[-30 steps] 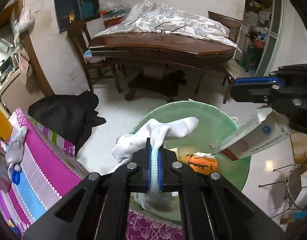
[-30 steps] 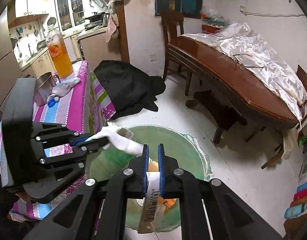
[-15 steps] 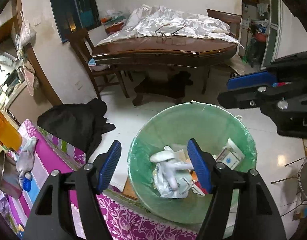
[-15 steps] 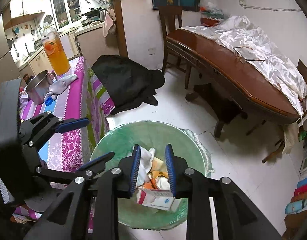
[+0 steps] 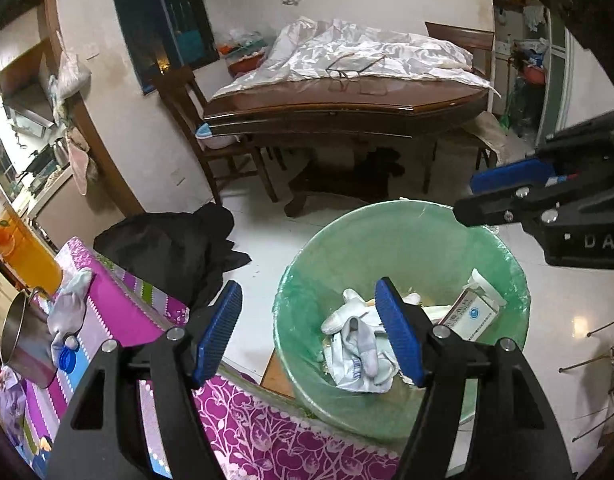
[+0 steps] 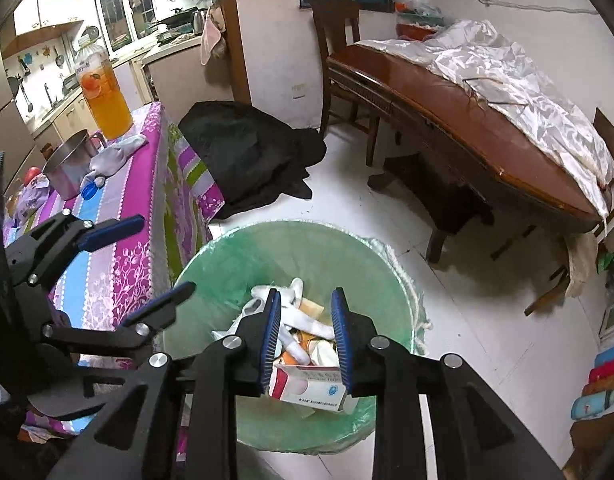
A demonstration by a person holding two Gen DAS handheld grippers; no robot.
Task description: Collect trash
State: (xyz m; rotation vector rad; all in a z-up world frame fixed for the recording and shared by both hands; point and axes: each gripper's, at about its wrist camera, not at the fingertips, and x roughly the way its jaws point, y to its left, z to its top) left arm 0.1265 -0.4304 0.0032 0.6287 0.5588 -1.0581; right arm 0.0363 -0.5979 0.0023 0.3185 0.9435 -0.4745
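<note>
Left gripper (image 5: 309, 334): its jaws stand wide apart with nothing between them, low in the left wrist view over the near rim of the bin.
Right gripper (image 6: 305, 336): jaws parted a little and empty; the carton seen between them lies below in the bin, not pressed by the pads.
Bin (image 5: 503, 264): green-lined round basket, lower right of centre in the left view, beside the table with the pink cloth (image 5: 119, 312).
Trash already in: a white sock (image 5: 357, 334) and a small white carton (image 6: 307, 386) rest on crumpled wrappers at the bottom.
Next trash, likely: a pale sock (image 6: 115, 154) at the left of the right view, on the table against the steel mug (image 6: 69, 168), with a blue bottle cap (image 6: 89, 191) just beside it.
Sock handling: soft, light and limp, I judge; it drapes and will not slip, so pinch a bunched fold near its middle.
Cap handling: stiff, light, smooth and low; take it across its rim, square to the pads, or it may skid.
Carton handling: thin card, crushable, needs only a light squeeze.
</note>
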